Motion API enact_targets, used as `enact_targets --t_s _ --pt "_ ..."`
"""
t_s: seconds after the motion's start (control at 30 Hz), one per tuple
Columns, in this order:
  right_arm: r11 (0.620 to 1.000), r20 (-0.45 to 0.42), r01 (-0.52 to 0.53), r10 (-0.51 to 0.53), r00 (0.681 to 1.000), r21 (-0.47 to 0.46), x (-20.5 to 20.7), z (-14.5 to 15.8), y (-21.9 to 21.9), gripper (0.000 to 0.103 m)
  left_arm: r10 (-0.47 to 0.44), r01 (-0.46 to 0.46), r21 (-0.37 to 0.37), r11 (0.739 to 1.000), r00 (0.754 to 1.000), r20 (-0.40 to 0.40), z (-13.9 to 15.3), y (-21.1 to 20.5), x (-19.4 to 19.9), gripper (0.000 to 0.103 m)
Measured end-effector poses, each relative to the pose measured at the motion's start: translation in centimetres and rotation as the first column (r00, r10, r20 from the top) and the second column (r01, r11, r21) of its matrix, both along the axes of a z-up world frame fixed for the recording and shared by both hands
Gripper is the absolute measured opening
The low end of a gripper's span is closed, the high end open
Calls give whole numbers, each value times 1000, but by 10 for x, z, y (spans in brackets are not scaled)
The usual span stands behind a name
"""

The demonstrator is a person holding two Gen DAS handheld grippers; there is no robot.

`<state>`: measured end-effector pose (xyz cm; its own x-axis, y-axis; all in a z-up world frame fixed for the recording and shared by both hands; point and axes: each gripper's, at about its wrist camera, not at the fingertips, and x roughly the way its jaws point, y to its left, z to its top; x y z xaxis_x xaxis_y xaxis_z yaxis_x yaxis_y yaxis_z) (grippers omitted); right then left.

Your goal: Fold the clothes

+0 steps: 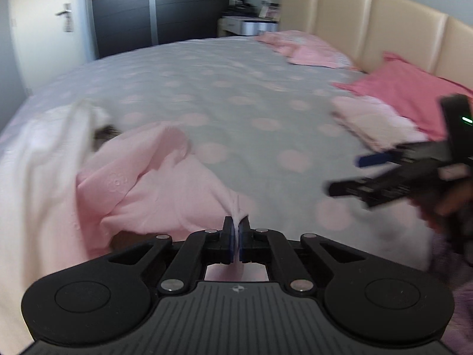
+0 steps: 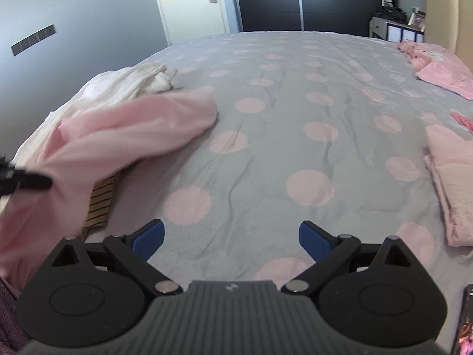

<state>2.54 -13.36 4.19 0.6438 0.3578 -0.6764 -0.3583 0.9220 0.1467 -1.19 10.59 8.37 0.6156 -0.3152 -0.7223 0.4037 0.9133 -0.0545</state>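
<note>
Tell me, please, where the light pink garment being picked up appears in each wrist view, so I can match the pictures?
Left wrist view: the light pink garment lies left of centre, one corner pinched in the left tongs.
Right wrist view: the same garment drapes across the left side, over a striped item.
Shared landmark: the white cloth bunched just behind it.

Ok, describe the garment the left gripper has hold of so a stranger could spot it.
Start at the grey bedspread with pink dots. At its near left lies a heap of clothes; the pale pink garment drapes over it, one corner pinched in the shut left gripper. The white garment behind it is crinkled.
</note>
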Motion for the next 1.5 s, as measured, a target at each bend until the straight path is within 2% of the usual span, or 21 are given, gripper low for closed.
enact_targets --t_s 0.07,0.17,0.27,0.37,0.47,0.5,0.53,0.7,0.8,0.87,0.9,0.97,1.0,1.07,1.1,1.13,1.17,1.2,1.27,1.37,1.5 --pt "1000 0 30 -30 1000 3 0 2 -8 98 -91 91 -15 996 995 -46 -5 -23 -8 1" --pt "998 -19 67 -67 998 17 1 1 -19 98 -208 206 -27 978 970 -124 -19 -52 -26 1" --pt "997 -46 74 -72 996 32 0 -3 -22 98 -261 260 -28 965 946 -190 -34 -63 -33 1" --pt "998 -71 43 -40 997 45 -3 -9 -18 98 -244 253 21 967 951 -190 -39 -59 -33 3" --pt "994 -119 -8 21 993 108 -7 -15 -11 98 -219 221 -2 975 963 -160 -26 -48 -27 28" --pt "992 -127 -22 37 991 122 -8 -16 -7 97 -209 210 -5 978 967 -147 -22 -45 -25 42" --pt "990 -133 -34 52 990 133 -9 -17 -3 97 -196 198 -1 980 972 -127 -16 -41 -23 51" --pt "983 -162 -76 104 981 168 -11 -24 15 97 -87 95 95 991 992 -87 -10 -20 -3 56" --pt "981 -198 -82 118 973 178 -9 -35 25 97 17 4 224 975 996 -91 -27 1 12 58" --pt "981 -241 -73 117 963 182 -5 -48 30 95 89 -50 280 959 988 -129 -46 15 22 59" --pt "981 -263 -70 117 958 179 -4 -55 33 93 119 -70 295 953 981 -153 -55 21 27 59" --pt "983 -302 -70 120 946 171 -2 -67 39 72 148 -83 273 958 962 -229 -73 30 32 59" --pt "983 -320 -75 126 939 167 -2 -73 41 67 146 -74 266 961 953 -264 -81 31 34 59" --pt "982 -342 -88 141 929 166 -1 -80 44 43 147 -62 271 961 941 -304 -92 28 38 50" --pt "982 -345 -93 146 927 165 -1 -82 45 32 147 -61 269 961 940 -309 -94 28 40 32" --pt "984 -335 -91 139 932 153 -1 -80 45 9 145 -62 262 963 938 -314 -94 28 41 16" --pt "986 -322 -89 130 938 139 -1 -77 44 4 149 -70 253 965 938 -312 -92 28 42 10" --pt "988 -309 -86 122 943 125 -2 -75 43 4 151 -79 237 968 941 -304 -88 29 42 2" --pt "993 -257 -65 88 962 97 -2 -64 37 2 125 -79 182 980 959 -254 -74 26 40 1" --pt "994 -170 -25 43 985 106 -1 -40 19 2 56 -45 77 996 988 -141 -38 9 40 1" --pt "993 -27 2 1 1000 116 3 7 -3 2 45 -46 -51 998 998 -33 12 -8 48 0"
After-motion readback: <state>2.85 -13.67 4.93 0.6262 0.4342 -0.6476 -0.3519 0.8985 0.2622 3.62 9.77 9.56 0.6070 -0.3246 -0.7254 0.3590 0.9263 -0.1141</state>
